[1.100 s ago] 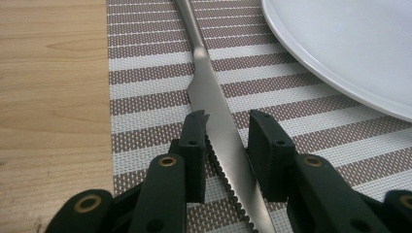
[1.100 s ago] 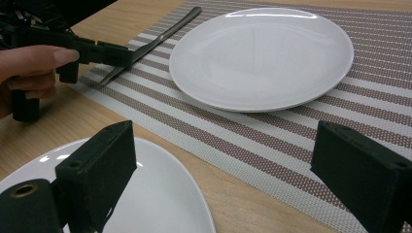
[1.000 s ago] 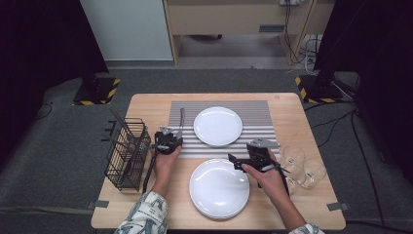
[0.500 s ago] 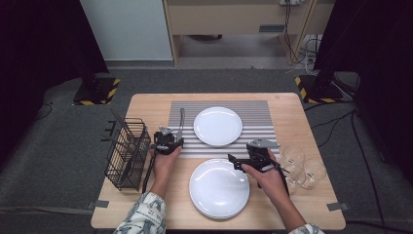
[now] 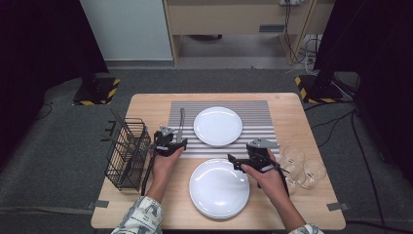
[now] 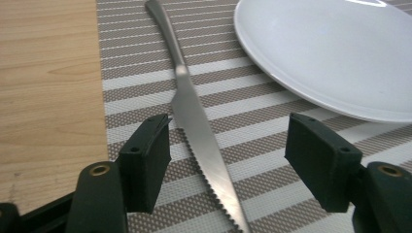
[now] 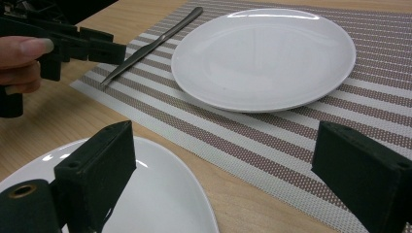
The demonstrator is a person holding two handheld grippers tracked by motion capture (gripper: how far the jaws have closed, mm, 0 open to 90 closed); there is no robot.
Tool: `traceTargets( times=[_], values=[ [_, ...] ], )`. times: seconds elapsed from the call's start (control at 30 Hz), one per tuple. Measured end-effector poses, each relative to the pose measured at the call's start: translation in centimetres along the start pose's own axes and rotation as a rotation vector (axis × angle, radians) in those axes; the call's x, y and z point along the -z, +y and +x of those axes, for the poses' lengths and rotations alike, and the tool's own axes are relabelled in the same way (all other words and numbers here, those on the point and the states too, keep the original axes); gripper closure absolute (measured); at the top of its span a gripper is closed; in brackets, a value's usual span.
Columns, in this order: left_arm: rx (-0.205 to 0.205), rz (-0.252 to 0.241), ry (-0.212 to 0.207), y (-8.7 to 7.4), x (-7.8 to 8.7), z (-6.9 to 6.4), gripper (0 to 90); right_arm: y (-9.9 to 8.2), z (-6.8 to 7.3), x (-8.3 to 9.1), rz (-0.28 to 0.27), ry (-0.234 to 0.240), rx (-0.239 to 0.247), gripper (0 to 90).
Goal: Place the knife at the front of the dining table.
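Your left gripper (image 6: 228,160) has just been opening around the knife (image 6: 194,116): thin, stiff, slippery steel lying flat, so grip its handle.

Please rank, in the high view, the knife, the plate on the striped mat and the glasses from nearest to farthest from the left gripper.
From the left gripper:
1. Knife, on the mat just ahead, between the jaws.
2. Plate on the striped mat, beside the knife.
3. Glasses, across the table at its right edge.
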State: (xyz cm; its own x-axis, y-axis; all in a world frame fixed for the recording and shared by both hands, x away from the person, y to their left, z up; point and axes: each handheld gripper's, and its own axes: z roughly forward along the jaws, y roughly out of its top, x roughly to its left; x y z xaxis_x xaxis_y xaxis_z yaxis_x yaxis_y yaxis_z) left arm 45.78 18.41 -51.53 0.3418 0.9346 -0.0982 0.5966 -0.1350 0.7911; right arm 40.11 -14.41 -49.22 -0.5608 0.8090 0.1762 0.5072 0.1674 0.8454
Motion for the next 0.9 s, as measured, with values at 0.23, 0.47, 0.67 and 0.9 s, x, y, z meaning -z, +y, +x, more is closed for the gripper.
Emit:
traceTargets(
  times=[0.23,0.47,0.67,0.9],
  values=[
    [-0.027,-0.006,-0.034,0.1,1.4,-0.8,24.4,0.0,0.1,0.0,-0.001,-0.003,0.003,8.6],
    [-0.061,-0.022,-0.062,0.4,2.8,-1.8,20.9,0.0,0.4,0.0,0.002,-0.001,0.011,8.5],
    [-0.042,-0.049,-0.080,0.4,3.5,-2.2,18.7,0.0,0.3,0.0,0.002,-0.003,0.007,8.4],
    [-0.021,-0.090,-0.071,0.8,5.0,-2.2,15.3,0.0,0.3,0.0,0.001,-0.003,0.007,8.4]
  ],
)
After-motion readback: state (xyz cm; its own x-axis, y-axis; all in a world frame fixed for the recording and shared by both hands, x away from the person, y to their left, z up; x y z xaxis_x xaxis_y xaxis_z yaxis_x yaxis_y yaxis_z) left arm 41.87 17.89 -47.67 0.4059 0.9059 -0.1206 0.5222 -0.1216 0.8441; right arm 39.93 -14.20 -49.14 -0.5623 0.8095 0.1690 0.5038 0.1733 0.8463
